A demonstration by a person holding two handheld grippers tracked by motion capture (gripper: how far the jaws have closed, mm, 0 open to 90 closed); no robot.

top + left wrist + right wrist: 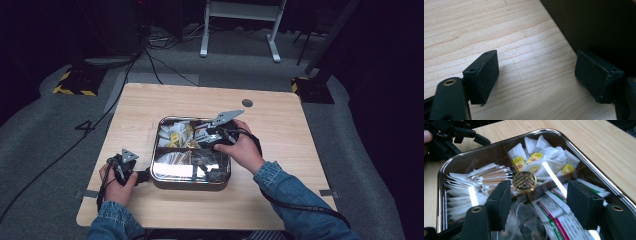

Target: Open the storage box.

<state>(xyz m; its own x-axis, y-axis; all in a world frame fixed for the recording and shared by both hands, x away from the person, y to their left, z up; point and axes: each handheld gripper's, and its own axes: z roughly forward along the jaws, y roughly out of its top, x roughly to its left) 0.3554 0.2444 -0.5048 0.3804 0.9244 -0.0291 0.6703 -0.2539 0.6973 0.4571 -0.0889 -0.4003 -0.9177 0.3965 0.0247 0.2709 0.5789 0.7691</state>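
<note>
In the right gripper view the right gripper [537, 203], jaws spread wide and empty, is hovering just below the lid's round brass knob [524, 182] at frame centre.

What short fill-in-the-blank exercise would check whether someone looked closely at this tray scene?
1. The right gripper hangs over the metal tray with its jaws ____.
2. The round brass knob sits at the ____ of the tray, where its dividers meet.
3. The left gripper rests with open jaws on the bare ____ table.
4. The tea bags carry tags coloured ____.

Missing words: open; middle; wooden; yellow
</note>
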